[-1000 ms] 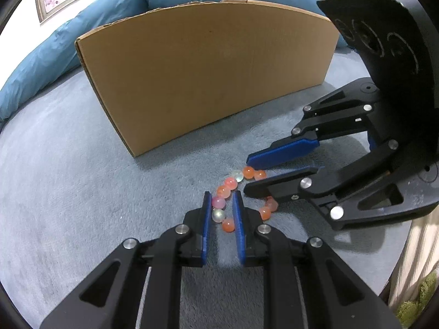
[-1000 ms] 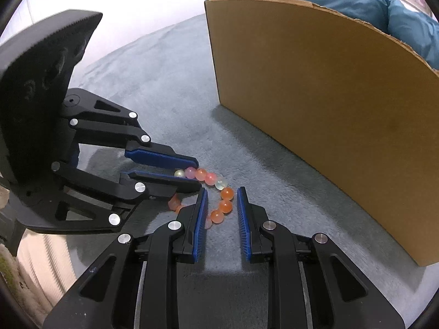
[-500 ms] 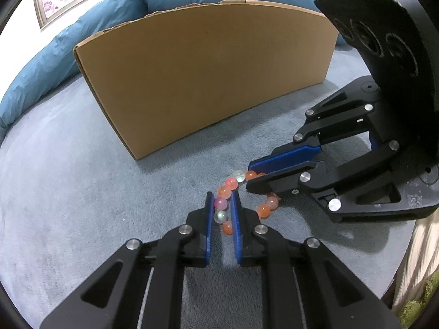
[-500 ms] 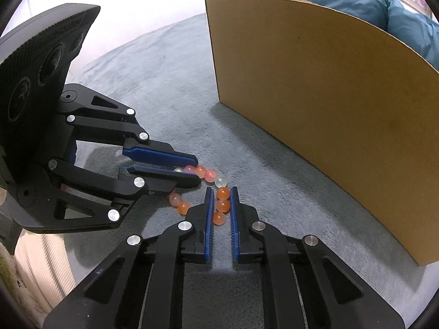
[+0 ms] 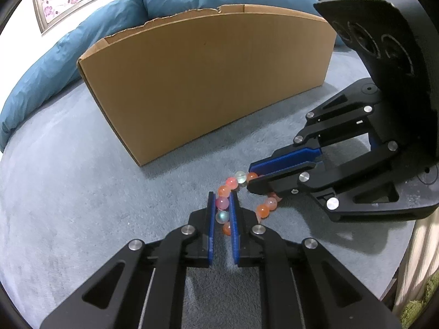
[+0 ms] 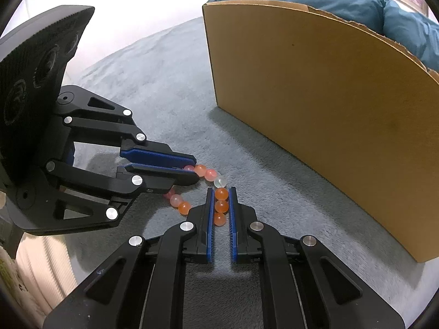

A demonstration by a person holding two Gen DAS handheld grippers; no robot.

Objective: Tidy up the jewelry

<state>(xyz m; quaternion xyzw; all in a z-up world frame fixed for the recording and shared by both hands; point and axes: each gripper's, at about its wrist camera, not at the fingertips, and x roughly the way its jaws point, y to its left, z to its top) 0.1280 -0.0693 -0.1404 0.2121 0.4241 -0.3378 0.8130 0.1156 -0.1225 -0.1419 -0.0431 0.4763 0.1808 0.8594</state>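
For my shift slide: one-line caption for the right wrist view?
Both grippers, right and left, pinch a beaded bracelet on grey plush beside a cardboard box.

Both claws have squeezed in: the right claw [image 6: 221, 192] now pinches the bracelet's [image 5: 241, 192] orange beads, and the left claw [image 5: 221, 196] has narrowed onto the pink and clear ones.

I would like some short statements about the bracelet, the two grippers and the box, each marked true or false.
1. Both grippers hold the same bead bracelet. True.
2. The bracelet lies inside the cardboard box. False: it is on the grey blanket, in front of the box.
3. The left gripper is shut on beads. True.
4. The right gripper is wide open. False: it is shut on orange beads.
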